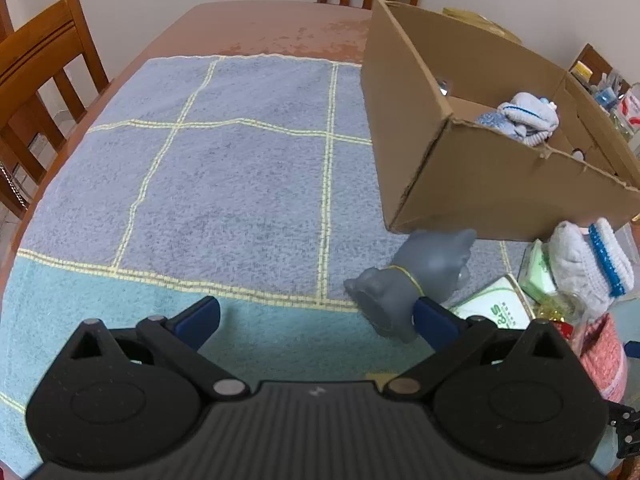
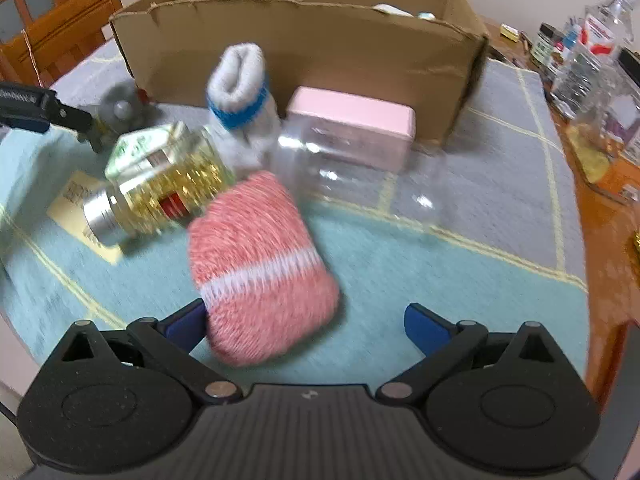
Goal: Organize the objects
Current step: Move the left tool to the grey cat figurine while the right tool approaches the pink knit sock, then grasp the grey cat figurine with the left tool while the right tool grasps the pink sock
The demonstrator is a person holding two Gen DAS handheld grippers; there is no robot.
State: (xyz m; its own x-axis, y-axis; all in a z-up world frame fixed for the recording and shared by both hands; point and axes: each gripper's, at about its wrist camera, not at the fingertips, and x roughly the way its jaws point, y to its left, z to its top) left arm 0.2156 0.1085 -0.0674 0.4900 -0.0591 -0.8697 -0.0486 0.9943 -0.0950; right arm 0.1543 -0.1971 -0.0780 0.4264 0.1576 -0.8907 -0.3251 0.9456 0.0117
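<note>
My left gripper (image 1: 316, 318) is open; a grey toy figure (image 1: 416, 280) lies on the towel against its right finger (image 1: 434, 322). My right gripper (image 2: 306, 326) is open, with a pink knitted roll (image 2: 260, 280) lying between its fingers, close to the left one. Behind it lie a glass bottle with gold contents (image 2: 160, 184), a white sock with a blue band (image 2: 242, 92), a clear plastic jar (image 2: 352, 172) and a pink box (image 2: 352, 120). The cardboard box (image 1: 480, 168) holds rolled socks (image 1: 528, 118); it also shows in the right wrist view (image 2: 304, 36).
A blue and teal checked towel (image 1: 224, 184) covers the wooden table (image 1: 272, 28). Wooden chairs (image 1: 40, 76) stand on the left and far side. Bottles and jars (image 2: 592, 56) crowd the table's right edge. A paper card (image 1: 500, 308) lies by the sock.
</note>
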